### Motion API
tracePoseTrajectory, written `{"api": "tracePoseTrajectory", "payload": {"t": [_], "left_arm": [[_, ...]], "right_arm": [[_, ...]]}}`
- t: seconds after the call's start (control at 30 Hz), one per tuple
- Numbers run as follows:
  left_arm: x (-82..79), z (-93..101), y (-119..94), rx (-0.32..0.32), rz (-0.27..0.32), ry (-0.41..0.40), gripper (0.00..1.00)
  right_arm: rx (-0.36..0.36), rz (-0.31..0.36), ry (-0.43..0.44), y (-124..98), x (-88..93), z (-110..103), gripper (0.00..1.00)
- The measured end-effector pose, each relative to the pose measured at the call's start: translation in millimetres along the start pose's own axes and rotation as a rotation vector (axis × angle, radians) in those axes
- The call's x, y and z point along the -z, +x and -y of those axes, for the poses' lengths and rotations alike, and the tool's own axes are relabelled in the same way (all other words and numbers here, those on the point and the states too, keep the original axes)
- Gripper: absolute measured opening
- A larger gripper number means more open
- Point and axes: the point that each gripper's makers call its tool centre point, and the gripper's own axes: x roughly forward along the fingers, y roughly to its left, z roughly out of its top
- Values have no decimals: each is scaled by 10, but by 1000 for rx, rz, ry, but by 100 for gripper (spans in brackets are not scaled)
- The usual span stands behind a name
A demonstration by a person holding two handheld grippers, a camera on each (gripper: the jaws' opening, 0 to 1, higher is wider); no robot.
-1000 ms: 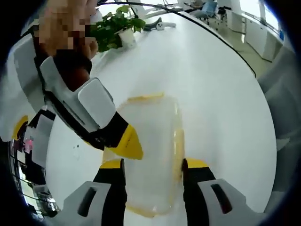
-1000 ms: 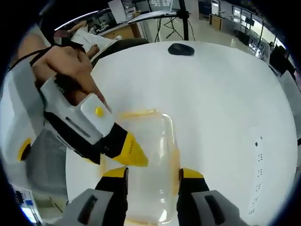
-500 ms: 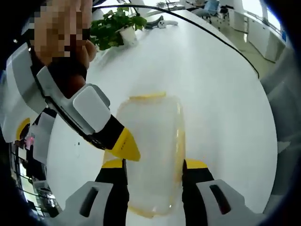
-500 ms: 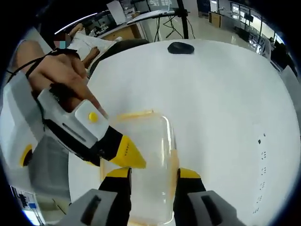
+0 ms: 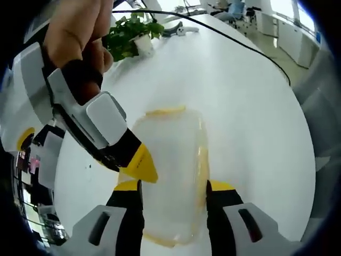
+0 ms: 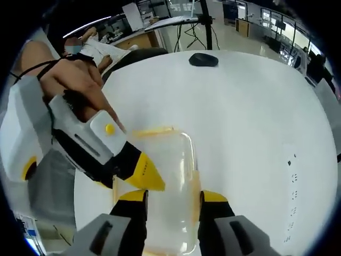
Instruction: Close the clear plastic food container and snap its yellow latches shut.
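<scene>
Left gripper view: the clear plastic food container lies on the white surface between the spread jaws of the left hand-held gripper, which straddle its long sides without visibly clamping it; the right hand-held gripper, held by a hand, reaches in with its yellow tip at the container's edge. Right gripper view: the right hand-held gripper, jaws apart, flanks the container, yellow latch at its far end; potted plant lies beyond.
</scene>
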Motion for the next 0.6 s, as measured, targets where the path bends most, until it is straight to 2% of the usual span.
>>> {"api": "tracePoseTrajectory", "payload": {"t": [0.27, 0.4, 0.6], "left_arm": [[-47, -10, -25, 15, 10, -34, 45], [-66, 40, -42, 25, 16, -8, 45], [-116, 31, -83, 35, 31, -21, 47]], "right_arm": [[38, 26, 31, -46, -2, -1, 35], [72, 6, -9, -89, 27, -6, 35], [99, 9, -12, -164, 39, 8, 38]]}}
